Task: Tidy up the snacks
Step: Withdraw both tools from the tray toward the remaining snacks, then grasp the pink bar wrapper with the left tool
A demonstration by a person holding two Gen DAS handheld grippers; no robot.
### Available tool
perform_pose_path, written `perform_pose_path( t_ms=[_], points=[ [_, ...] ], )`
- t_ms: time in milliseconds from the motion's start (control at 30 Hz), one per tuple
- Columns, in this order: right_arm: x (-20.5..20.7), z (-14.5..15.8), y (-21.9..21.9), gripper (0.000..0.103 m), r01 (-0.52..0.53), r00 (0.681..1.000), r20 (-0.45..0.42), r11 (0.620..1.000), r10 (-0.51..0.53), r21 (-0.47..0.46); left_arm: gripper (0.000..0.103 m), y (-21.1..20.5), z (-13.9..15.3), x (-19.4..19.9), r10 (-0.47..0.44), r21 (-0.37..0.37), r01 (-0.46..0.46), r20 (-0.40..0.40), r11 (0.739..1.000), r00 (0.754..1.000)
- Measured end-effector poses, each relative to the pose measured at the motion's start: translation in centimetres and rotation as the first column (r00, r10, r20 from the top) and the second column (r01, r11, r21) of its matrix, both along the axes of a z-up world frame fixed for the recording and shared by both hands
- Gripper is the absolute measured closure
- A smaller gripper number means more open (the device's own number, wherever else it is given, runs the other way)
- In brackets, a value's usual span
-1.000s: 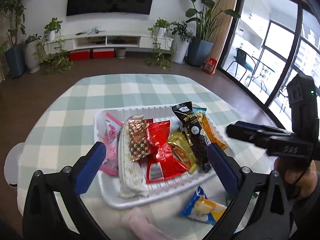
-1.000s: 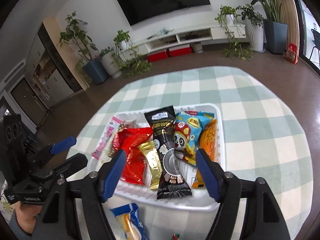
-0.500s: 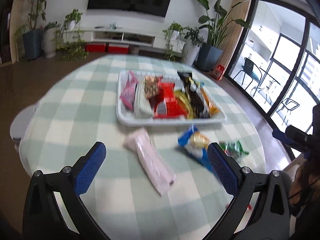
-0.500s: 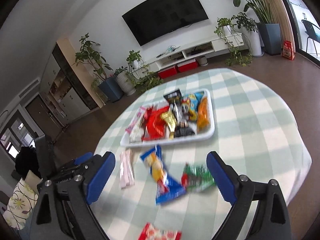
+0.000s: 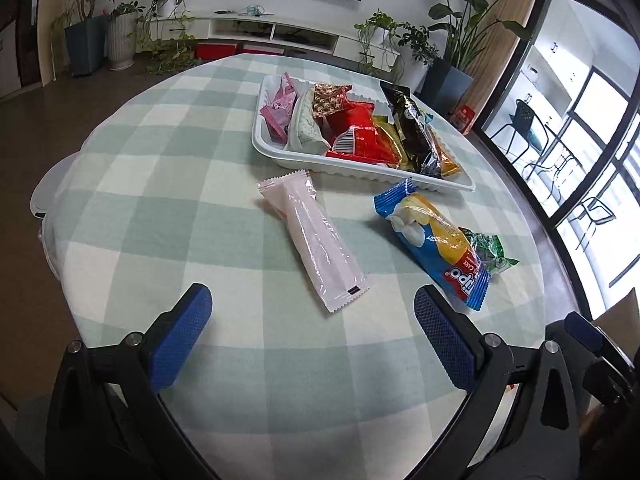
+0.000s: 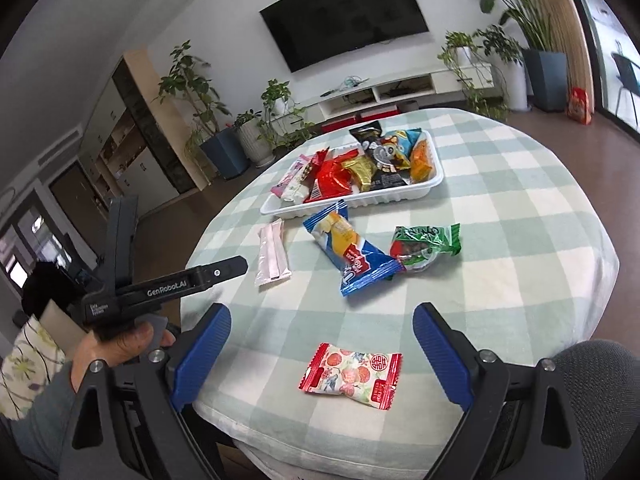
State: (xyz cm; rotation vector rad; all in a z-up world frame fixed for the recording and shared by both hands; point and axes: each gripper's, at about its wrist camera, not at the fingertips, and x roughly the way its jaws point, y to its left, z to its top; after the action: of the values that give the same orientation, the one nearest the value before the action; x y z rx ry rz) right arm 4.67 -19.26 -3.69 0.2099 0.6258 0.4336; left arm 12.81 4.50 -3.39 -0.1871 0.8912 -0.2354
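Green-and-white checked cloth covers a round table [image 5: 168, 216], where a white plastic tray [image 5: 280, 158] [image 6: 384, 200] sits on the far half, filled with wrapped snacks: pink, red, gold, black and orange packets lying side by side. Four more snacks lie loose on the cloth on the near side of the tray. A long pale pink translucent packet [image 5: 312, 240] [image 6: 273, 254] rests just in front of the tray's near-left corner. To its right, a blue-and-yellow cake wrapper [image 5: 434, 240] [image 6: 348, 254] lies close to the tray's front rim, its far end touching or overlapping a green crinkled candy bag [image 5: 490, 246] [image 6: 426, 246]. Well apart from the tray, near the table's front edge, a red-bordered white sweet packet [image 6: 352, 376] lies alone. The left gripper [image 5: 312, 342] hovers above the near cloth with its blue-padded fingers spread wide, holding nothing, the pink packet's near end between them and just ahead. The right gripper [image 6: 322, 354] is likewise spread and empty, its fingers framing the red-bordered packet.
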Motion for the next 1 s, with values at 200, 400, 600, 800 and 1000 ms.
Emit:
perform_pose_path(
  t_ms=[200, 400, 600, 800, 1000],
  points=[
    [0.3, 0.0, 0.7, 0.013, -0.084, 0.996, -0.027, 0.985, 0.081, -0.152, 0.000, -0.2, 0.1, 0.5, -0.025, 0.023, 0.025, -0.006, 0.999, 1.000],
    [2.6, 1.2, 0.7, 0.020, -0.065, 0.998, -0.006, 0.976, 0.065, -0.206, 0.000, -1.7, -0.3, 3.9, -0.019, 0.089, 0.023, -0.050, 0.996, 0.999],
    [2.9, 0.7, 1.3, 0.020, -0.076, 0.997, -0.013, 0.982, 0.075, -0.173, 0.001, -2.4, -1.5, 7.5, 0.006, 0.128, 0.006, -0.095, 0.992, 0.995],
    [3.4, -0.3, 1.1, 0.020, -0.079, 0.996, -0.043, 0.986, 0.074, -0.146, 0.021, -2.6, -2.9, 9.3, 0.005, 0.170, 0.016, -0.122, 0.985, 0.993],
    [4.1, -0.3, 0.9, 0.020, -0.073, 0.997, -0.047, 0.986, 0.066, -0.148, 0.055, -2.6, -2.9, 9.6, -0.029, 0.223, 0.051, -0.103, 0.974, 0.994]
  ],
)
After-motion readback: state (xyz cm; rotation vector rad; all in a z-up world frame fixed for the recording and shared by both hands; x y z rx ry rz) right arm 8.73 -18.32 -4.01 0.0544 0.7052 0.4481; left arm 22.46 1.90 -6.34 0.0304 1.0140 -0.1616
